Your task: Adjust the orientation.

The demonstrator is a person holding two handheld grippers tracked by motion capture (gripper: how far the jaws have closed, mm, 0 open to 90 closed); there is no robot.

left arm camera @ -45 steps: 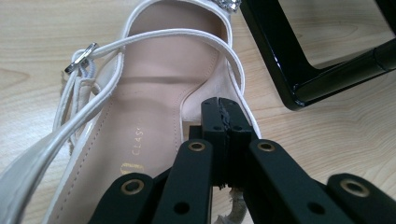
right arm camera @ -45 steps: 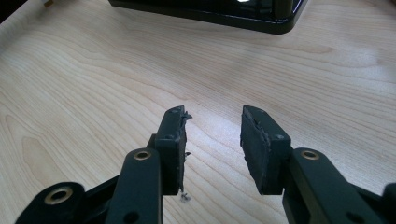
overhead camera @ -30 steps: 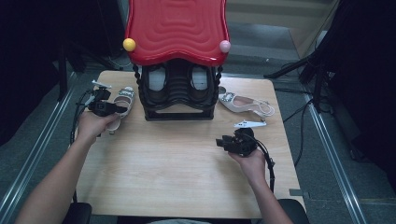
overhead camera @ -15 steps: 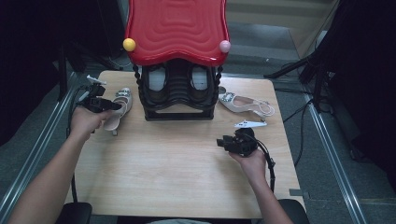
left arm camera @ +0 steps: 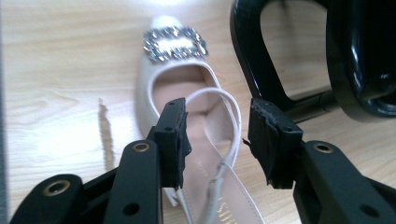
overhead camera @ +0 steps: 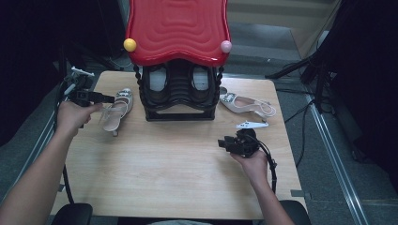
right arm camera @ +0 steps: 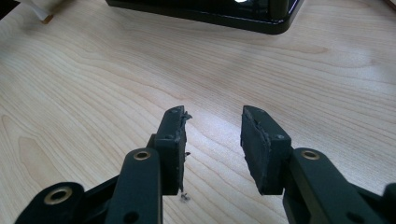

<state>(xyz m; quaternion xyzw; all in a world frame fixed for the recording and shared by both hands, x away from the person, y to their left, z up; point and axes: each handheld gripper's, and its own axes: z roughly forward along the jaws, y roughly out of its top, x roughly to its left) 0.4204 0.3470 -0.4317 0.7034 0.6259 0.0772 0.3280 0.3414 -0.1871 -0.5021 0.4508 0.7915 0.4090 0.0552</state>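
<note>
Sandal [left arm camera: 187, 121] strap lies between left gripper [left arm camera: 217, 140] jaws — just opened, gripping nothing.

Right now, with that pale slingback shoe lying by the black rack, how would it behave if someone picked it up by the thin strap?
The slingback shoe would probably dangle and swing, since its heel strap looks thin and floppy. It seems light: slim sole, open sides. The rhinestone buckle may weigh the toe down, tilting it. The left tool, jaws just opened, holds nothing.

Cream shoe [left arm camera: 187, 116], red-topped black rack [overhead camera: 178, 89], pale table [overhead camera: 164, 173]
</note>
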